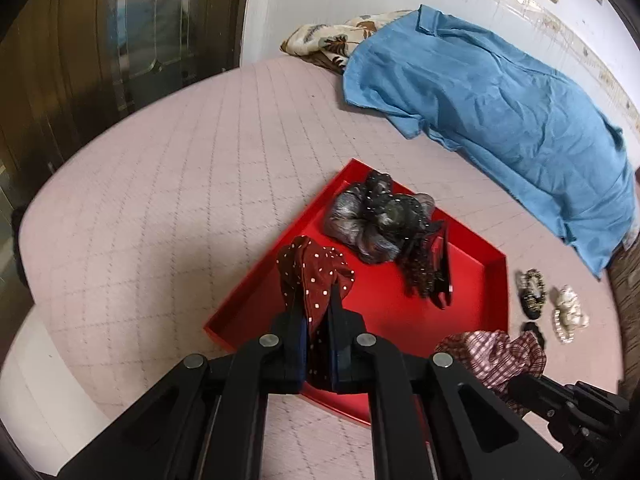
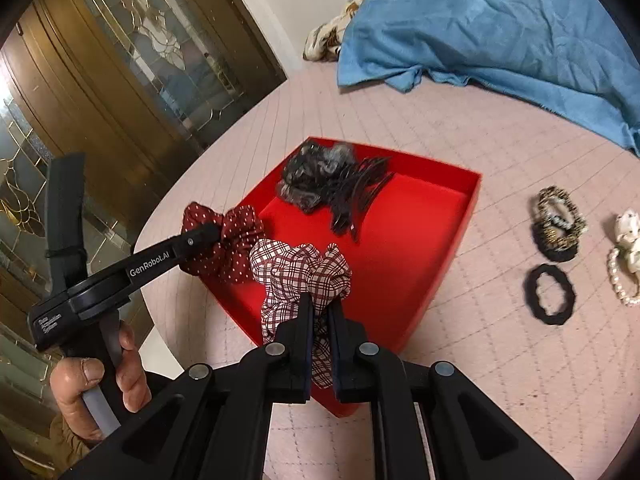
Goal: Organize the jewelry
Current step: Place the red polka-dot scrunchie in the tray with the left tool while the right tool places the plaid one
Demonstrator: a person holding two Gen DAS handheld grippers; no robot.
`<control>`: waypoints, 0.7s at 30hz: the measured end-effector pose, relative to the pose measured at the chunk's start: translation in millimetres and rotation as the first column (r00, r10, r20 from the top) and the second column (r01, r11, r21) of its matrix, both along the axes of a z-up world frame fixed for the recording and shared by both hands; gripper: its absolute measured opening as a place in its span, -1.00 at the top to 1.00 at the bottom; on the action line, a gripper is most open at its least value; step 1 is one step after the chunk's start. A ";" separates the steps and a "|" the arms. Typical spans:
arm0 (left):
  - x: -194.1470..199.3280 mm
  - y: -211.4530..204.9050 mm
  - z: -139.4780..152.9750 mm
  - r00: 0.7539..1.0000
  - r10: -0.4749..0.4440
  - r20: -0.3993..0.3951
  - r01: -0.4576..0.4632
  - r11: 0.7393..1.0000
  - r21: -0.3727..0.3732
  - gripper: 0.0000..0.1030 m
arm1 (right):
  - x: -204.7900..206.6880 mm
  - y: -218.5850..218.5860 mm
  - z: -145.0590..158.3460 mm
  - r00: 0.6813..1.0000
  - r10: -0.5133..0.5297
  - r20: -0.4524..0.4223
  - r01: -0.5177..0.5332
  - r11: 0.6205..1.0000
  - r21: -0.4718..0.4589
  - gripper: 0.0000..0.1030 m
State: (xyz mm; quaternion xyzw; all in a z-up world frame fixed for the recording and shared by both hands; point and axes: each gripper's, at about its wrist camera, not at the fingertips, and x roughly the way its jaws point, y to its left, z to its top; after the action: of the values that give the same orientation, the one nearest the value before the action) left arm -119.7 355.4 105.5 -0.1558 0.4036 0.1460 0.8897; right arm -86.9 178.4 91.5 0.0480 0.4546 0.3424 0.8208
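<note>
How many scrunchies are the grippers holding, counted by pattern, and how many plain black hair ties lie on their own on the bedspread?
Dark red white-dotted scrunchie, in the left gripper: 1
Red-and-white plaid scrunchie, in the right gripper: 1
Plain black hair tie, alone on the bedspread: 1
Total: 3

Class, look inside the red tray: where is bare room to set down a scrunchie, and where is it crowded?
The red tray is bare along its near and right side, toward the hair ties. Its far corner is crowded with dark scrunchies and clips.
</note>
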 end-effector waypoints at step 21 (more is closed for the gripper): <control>1.6 -6.3 -7.9 0.999 0.006 -0.034 -0.002 0.994 0.108 0.34 | 1.4 35.3 -26.5 0.999 0.046 -0.012 -0.047 0.995 -0.086 0.75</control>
State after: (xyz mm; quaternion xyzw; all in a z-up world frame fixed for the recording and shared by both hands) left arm -118.1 349.1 97.6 -0.1058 0.4099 0.1720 0.8895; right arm -85.5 213.7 65.1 0.0037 0.4742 0.3414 0.8115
